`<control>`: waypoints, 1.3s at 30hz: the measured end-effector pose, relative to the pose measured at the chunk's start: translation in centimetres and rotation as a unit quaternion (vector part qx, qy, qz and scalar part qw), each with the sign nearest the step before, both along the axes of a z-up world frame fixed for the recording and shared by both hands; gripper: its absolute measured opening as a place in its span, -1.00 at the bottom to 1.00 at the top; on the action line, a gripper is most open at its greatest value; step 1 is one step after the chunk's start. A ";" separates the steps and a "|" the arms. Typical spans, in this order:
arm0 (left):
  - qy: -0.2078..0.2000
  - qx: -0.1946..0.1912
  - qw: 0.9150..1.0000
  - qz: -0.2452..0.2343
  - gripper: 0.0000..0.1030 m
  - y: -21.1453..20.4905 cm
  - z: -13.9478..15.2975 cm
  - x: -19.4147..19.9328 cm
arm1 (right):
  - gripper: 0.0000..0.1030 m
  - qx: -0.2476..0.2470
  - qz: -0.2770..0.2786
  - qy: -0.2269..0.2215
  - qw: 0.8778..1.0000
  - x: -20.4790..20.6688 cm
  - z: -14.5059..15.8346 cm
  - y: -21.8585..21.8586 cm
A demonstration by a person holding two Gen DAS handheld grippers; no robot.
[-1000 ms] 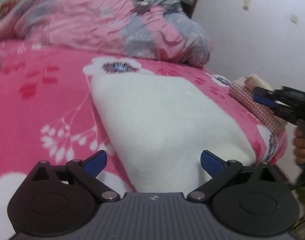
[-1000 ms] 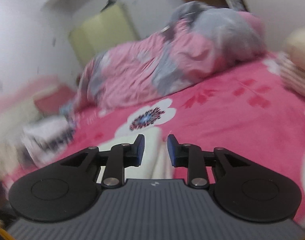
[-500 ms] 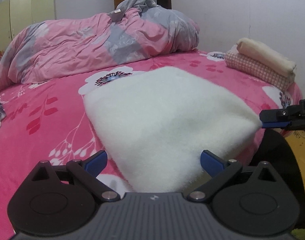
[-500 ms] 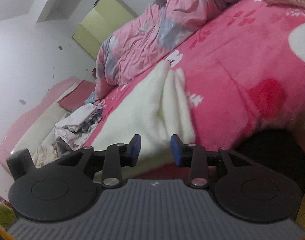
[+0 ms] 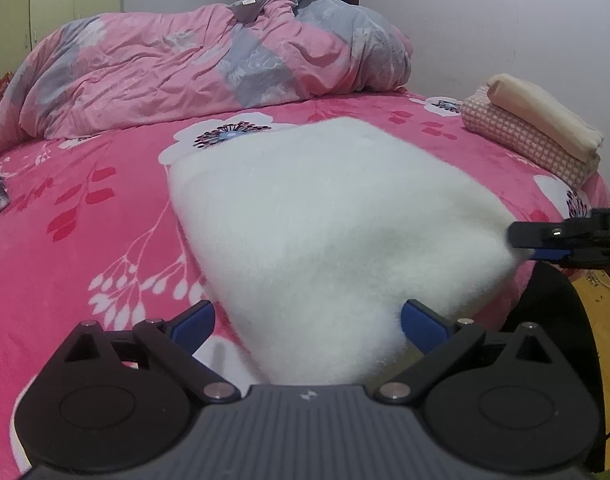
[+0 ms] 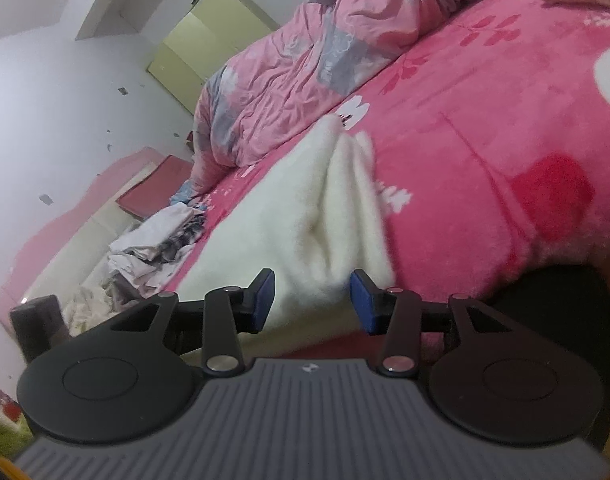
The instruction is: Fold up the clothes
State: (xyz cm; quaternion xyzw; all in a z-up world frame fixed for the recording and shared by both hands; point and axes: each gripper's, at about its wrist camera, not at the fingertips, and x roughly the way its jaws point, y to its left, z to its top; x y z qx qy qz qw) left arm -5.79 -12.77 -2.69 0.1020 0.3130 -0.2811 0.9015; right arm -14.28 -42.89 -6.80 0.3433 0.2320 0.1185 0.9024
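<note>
Right hand-held gripper (image 6: 311, 300) dropped to fleece (image 5: 325, 216) corner, jaws apart.

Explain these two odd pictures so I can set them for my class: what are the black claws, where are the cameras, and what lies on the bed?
No robot here: a person holds a two-finger gripper in each hand, each with a camera looking along its fingers. One picture comes from the left gripper, one from the right gripper. Both stand open at the near edge of a fluffy white garment on the pink floral bedspread; nothing is gripped. A rumpled duvet lies behind and folded clothes are stacked at the right.
</note>
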 end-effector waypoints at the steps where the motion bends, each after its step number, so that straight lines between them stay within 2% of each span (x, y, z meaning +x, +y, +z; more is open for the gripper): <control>1: 0.001 -0.002 1.000 0.000 0.95 0.0 0.0 0.0 | -0.56 -0.001 -0.004 0.002 1.000 0.2 -0.1 0.0; 3: 0.000 -0.004 1.000 -0.002 0.95 0.0 0.2 -0.1 | -0.66 -0.003 -0.009 -0.010 1.000 0.2 0.3 -0.2; 7: -0.015 -0.001 1.000 -0.014 0.95 -0.2 0.5 -0.6 | -0.69 -0.030 -0.012 -0.064 0.997 -0.5 2.7 -0.1; 10: -0.002 0.005 1.000 -0.015 0.95 -0.3 -0.3 -0.5 | -0.69 -0.053 -0.012 -0.039 0.998 0.2 1.6 -0.3; 13: 0.013 -0.001 1.000 -0.015 0.95 0.0 -0.5 -0.6 | -0.69 -0.036 -0.017 -0.003 0.999 0.8 -0.6 -1.0; 14: 0.014 -0.001 1.000 -0.016 0.95 0.0 -0.7 -0.7 | -0.69 -0.031 -0.020 -0.008 0.999 0.6 0.0 -1.0; 17: 0.022 -0.002 1.000 -0.016 0.89 0.1 -1.0 -0.7 | -0.69 -0.057 -0.017 -0.024 0.998 0.1 1.3 -0.4; 22: 0.024 -0.042 0.999 -0.017 0.85 1.4 -0.1 -0.9 | -0.68 -0.068 -0.011 -0.002 0.998 0.7 -0.5 -0.5; 26: 0.035 -0.081 0.996 0.020 0.85 2.8 -0.1 0.2 | -0.66 -0.084 -0.010 0.000 0.996 0.6 -0.3 -0.2; 28: 0.054 -0.085 0.995 0.028 0.87 3.0 -0.9 1.0 | -0.65 -0.080 -0.012 0.004 0.997 0.7 -0.2 -0.2; 29: 0.062 -0.085 0.994 0.030 0.88 3.1 -1.4 1.3 | -0.64 -0.079 -0.014 0.005 0.997 0.6 -0.2 -0.3; 31: 0.063 -0.090 0.993 0.031 0.88 3.2 -1.6 1.3 | -0.43 -0.081 -0.019 0.008 0.996 0.3 0.0 -0.2; 34: 0.058 -0.096 0.993 0.029 0.88 3.4 -1.7 1.2 | -0.29 -0.100 -0.027 0.013 0.994 -0.3 1.1 -0.1; 39: 0.061 -0.107 0.992 0.027 0.88 3.7 -2.0 1.3 | -0.28 -0.143 -0.069 -0.009 0.987 -2.3 4.4 0.0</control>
